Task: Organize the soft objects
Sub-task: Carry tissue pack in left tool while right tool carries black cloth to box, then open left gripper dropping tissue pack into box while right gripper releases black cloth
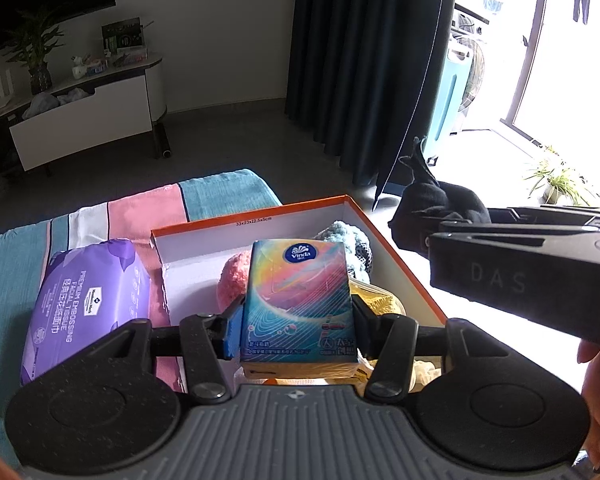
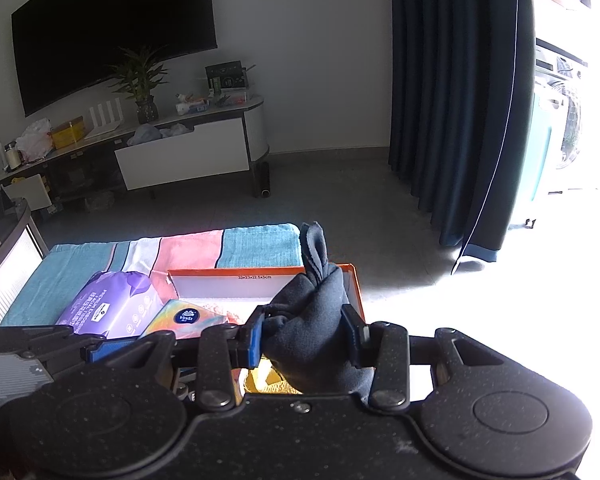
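My left tongs (image 1: 296, 326) are pinching a colourful pack of tissues (image 1: 298, 300), one finger pressed to each side of it, and I hold it upright over the orange-rimmed box (image 1: 400, 264). Below and behind the pack, inside the box, lie a pink fluffy thing (image 1: 234, 280), a blue-green knitted thing (image 1: 350, 240) toward the far corner and something yellow (image 1: 380, 300) on the right side. Just beside the box on its left, a purple pack of facial tissues (image 1: 88, 304) rests on the striped cloth (image 1: 16, 280) in teal, white and pink. My right tongs (image 2: 306, 334) are clamped on a dark bundle of cloth (image 2: 316, 332), its twisted end sticking up past the fingers; from the left camera the same bundle (image 1: 432, 204) shows off to the right, above the box's right edge. Through the right camera the bundle hides much of the box (image 2: 236, 272), though its far wall shows, and the tissue pack (image 2: 188, 320) sits to the left of it, near the purple pack (image 2: 108, 304). Beyond are a dark curtain (image 2: 452, 100) and a low TV cabinet (image 2: 180, 152).
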`<state>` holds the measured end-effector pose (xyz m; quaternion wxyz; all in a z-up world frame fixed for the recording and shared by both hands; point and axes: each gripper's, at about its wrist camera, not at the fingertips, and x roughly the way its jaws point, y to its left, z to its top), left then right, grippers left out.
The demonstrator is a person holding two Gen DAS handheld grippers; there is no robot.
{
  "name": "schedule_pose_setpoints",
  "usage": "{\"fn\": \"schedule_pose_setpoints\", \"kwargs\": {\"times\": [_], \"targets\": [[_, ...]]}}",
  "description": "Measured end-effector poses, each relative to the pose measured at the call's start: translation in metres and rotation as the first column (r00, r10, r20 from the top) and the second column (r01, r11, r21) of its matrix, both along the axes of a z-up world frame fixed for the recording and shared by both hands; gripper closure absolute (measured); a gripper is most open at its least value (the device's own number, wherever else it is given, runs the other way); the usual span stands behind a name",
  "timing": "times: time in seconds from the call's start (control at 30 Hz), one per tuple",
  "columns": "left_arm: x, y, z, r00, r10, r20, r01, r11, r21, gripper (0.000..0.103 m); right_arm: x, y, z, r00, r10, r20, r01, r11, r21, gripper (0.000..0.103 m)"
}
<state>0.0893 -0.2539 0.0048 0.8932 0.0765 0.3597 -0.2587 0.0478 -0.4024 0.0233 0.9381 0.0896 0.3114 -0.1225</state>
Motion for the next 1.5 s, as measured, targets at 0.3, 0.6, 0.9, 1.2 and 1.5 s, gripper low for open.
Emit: {"fn": "schedule_pose_setpoints", "kwargs": {"times": [0.3, 0.6, 0.9, 1.2, 1.5], "targets": [[0.010, 0.000, 0.000, 1.000, 0.008, -0.007, -0.008, 1.000, -0.006, 0.049, 0.005, -0.001, -0.002, 1.000, 0.001, -0.005, -0.001, 1.000, 0.006, 0.055], [0.016, -0.003, 0.002, 1.000, 0.004, -0.006, -0.004, 1.000, -0.013, 0.049, 0.012, -0.005, -0.003, 1.000, 0.001, -0.007, -0.001, 1.000, 0.013, 0.055], [0.021, -0.004, -0.002, 1.000, 0.003, -0.014, -0.003, 1.000, -0.012, 0.049, 0.017, -0.007, -0.004, 1.000, 0.003, -0.014, -0.003, 1.000, 0.016, 0.054], [0.025, -0.006, -0.003, 1.000, 0.002, -0.017, -0.002, 1.000, -0.022, 0.049, 0.021, -0.013, -0.006, 0.999, 0.016, 0.036, -0.018, 0.999, 0.050, 0.032], [0.028, -0.004, -0.006, 0.999, 0.003, -0.037, -0.004, 0.999, -0.036, 0.049, 0.004, -0.018, 0.005, 0.997, -0.012, 0.081, 0.010, 0.999, 0.030, 0.032]]}}
